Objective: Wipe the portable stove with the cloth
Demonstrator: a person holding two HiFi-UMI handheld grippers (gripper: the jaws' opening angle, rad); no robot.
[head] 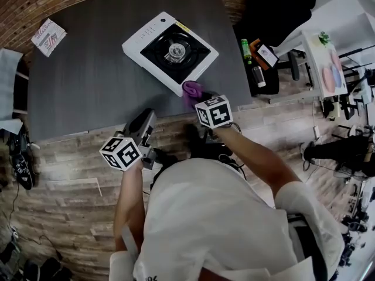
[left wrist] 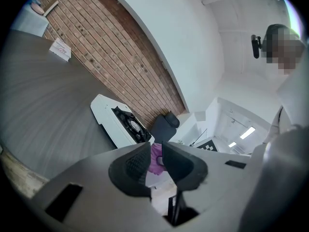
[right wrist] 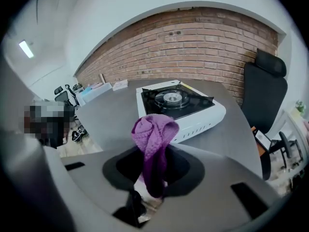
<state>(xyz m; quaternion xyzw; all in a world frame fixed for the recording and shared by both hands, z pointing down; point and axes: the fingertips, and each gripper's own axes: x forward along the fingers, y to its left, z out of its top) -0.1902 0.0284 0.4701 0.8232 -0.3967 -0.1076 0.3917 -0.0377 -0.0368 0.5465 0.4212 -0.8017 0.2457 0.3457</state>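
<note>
The portable stove, white with a black burner top, sits at the far right of the grey table. A bunched purple cloth hangs just off the stove's near corner, with my right gripper shut on it. In the right gripper view the cloth sticks up between the jaws, with the stove a little beyond it. My left gripper hovers at the table's front edge, left of the cloth. Its jaws stand with only a narrow slit between them and hold nothing. The stove lies ahead of it.
A printed paper packet lies at the table's far left corner. A black office chair stands right of the table, with bottles and a phone beside it. A white side table is further right. A brick wall backs the table.
</note>
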